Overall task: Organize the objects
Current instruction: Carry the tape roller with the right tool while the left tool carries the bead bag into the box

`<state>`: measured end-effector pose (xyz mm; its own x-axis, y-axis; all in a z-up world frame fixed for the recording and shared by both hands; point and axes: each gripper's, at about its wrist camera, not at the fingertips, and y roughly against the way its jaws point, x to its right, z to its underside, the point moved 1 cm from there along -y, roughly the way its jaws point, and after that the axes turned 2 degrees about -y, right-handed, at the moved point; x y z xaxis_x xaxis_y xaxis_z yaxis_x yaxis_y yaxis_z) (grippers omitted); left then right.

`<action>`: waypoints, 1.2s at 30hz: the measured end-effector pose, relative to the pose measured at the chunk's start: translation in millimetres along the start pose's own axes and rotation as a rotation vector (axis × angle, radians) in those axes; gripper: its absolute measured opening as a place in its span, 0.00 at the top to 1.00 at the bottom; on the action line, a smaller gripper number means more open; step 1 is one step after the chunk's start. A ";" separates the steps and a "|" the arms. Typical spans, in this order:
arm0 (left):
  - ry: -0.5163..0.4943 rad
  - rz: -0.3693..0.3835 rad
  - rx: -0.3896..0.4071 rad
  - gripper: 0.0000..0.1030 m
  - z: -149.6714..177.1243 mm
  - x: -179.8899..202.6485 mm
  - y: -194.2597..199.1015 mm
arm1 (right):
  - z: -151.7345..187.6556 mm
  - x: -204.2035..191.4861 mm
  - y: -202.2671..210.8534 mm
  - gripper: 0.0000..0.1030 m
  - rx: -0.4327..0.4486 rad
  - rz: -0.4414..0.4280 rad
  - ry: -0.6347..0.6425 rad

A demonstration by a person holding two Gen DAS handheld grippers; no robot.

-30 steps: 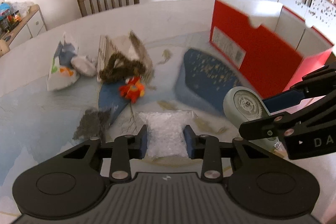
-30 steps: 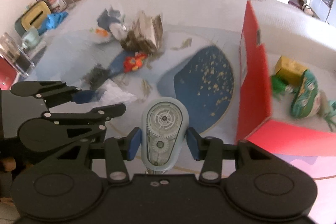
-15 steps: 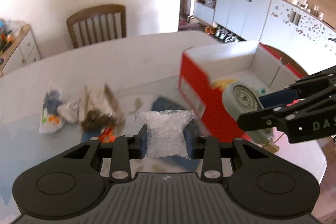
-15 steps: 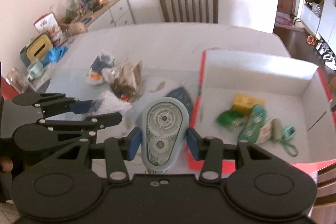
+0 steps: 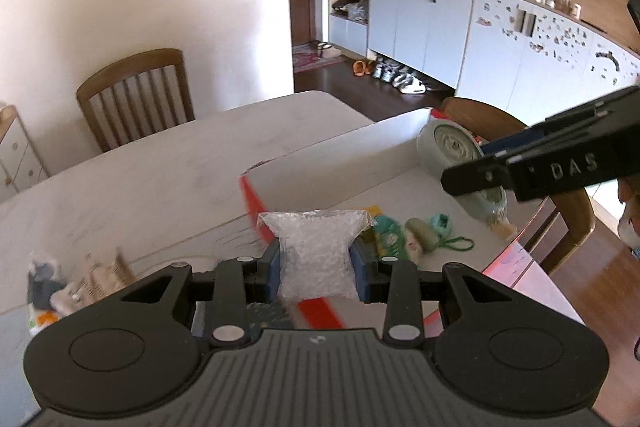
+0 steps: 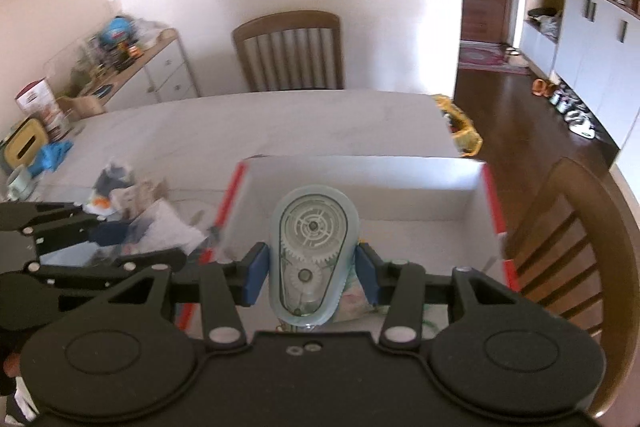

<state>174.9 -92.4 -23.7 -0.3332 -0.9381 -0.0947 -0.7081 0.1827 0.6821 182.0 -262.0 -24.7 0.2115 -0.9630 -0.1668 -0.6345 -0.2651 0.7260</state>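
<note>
Left claw (image 5: 318, 263): clamped on a clear bag of white granules (image 5: 318, 251), which is pinched between the blue pads (image 5: 273, 269) and held upright in the air above the near left corner of the red box (image 5: 256, 201). Right claw (image 6: 312, 267): clamped on a pale green correction-tape dispenser (image 6: 313, 251), whose clear face with white gears is turned toward the camera; it is held above the inside of the red box, near its front wall. In the left wrist view the right claw is seen at the right edge, with the dispenser hanging over the far right part of the box. Red box: open-topped, white inside, set on the white tabletop (image 5: 160, 167) near its right edge. Contents recorded on the box floor: a green patterned packet (image 5: 390, 233), a small olive roll (image 5: 420, 233), a teal item with a green cord (image 5: 444, 231), and a yellow piece partly hidden behind the bag. Left on the tabletop, well apart from the box: a blurred heap of bags and paper (image 6: 128, 195). Surroundings: a wooden chair (image 6: 290, 53) at the far side of the tabletop and a second wooden chair (image 6: 576, 255) just beside the box on the right.
</note>
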 end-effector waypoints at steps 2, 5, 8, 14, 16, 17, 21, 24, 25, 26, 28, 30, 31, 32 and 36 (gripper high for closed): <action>-0.006 0.008 -0.013 0.67 -6.6 9.7 -10.1 | -1.2 13.2 -2.1 0.55 0.000 0.013 -0.004; -0.006 0.021 -0.042 0.67 -13.6 22.0 -26.1 | -1.7 29.6 -8.9 0.55 -0.009 0.033 -0.008; -0.005 0.030 -0.075 0.67 -15.0 30.0 -41.8 | -2.2 44.4 -18.0 0.55 -0.025 0.044 -0.008; -0.014 0.008 -0.143 0.67 -11.9 43.2 -73.4 | 1.5 69.3 -47.1 0.55 -0.087 0.043 -0.004; -0.009 -0.012 -0.165 0.67 -13.3 42.4 -84.5 | 5.1 70.7 -58.7 0.55 -0.108 0.048 0.012; -0.012 -0.025 -0.176 0.67 -13.7 42.4 -90.8 | 6.3 71.0 -64.8 0.55 -0.119 0.047 0.018; -0.018 -0.069 -0.228 0.67 -10.6 41.8 -111.0 | 11.5 71.3 -86.8 0.56 -0.159 0.050 0.035; -0.002 -0.079 -0.271 0.67 -7.3 39.8 -123.3 | 12.8 70.8 -100.9 0.55 -0.182 0.048 0.050; 0.001 -0.081 -0.281 0.67 -6.9 39.9 -125.8 | 13.2 70.1 -105.3 0.55 -0.189 0.049 0.057; 0.005 -0.085 -0.292 0.67 -6.1 40.7 -128.8 | 13.1 69.4 -109.4 0.55 -0.199 0.050 0.064; 0.009 -0.094 -0.319 0.67 -6.9 42.2 -135.4 | 13.1 69.6 -119.5 0.55 -0.221 0.054 0.069; 0.009 -0.099 -0.338 0.67 -7.3 42.0 -139.4 | 13.5 72.2 -128.1 0.55 -0.241 0.056 0.070; 0.008 -0.101 -0.346 0.67 -7.8 42.6 -141.5 | 14.2 73.3 -130.7 0.55 -0.246 0.058 0.071; 0.008 -0.102 -0.356 0.67 -7.6 42.2 -143.7 | 14.3 73.8 -133.1 0.55 -0.255 0.058 0.071; 0.033 -0.098 -0.400 0.67 -5.4 36.5 -153.8 | 11.9 78.3 -140.7 0.55 -0.296 0.045 0.072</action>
<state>275.1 -156.3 -128.1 -0.2517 -0.9555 -0.1539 -0.4351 -0.0303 0.8999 278.9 -300.6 -147.8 0.2469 -0.9648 -0.0906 -0.4026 -0.1872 0.8961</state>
